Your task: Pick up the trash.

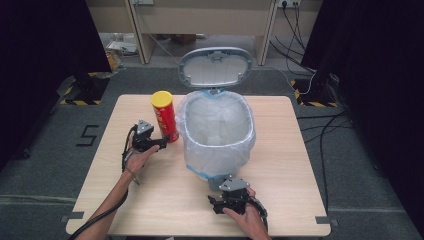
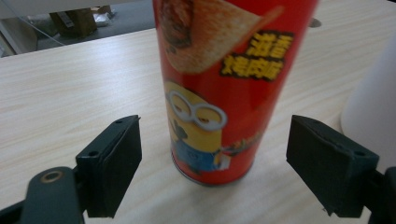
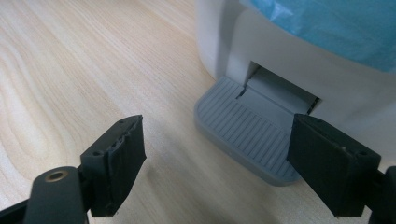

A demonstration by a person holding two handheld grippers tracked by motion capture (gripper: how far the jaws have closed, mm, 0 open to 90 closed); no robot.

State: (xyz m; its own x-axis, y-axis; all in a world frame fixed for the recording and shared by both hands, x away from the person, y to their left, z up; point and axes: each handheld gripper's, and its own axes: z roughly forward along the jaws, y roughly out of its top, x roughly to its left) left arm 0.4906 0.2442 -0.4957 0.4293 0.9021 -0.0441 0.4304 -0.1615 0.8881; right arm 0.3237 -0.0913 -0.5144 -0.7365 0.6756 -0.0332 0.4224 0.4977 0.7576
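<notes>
High view: left gripper (image 1: 161, 143) reaching for red crisp can (image 1: 165, 116) standing upright, centre-left of frame, beside lined bin (image 1: 216, 131) on worktop (image 1: 280, 165); right gripper (image 1: 220, 204) resting low at frame bottom by pedal.

Left gripper view: jaws gaping wide either side of can (image 2: 219, 88), not touching; best centring before closing, gripping low body.

Right gripper view: jaws standing apart, pointing at grey pedal (image 3: 245, 130); hand level.

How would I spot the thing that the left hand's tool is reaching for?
Find the white pedal bin with its lid up on the wooden table. Just left of it stands a tall red crisp tube, upright, with a yellow lid and a goggle-eyed cartoon figure.
</notes>
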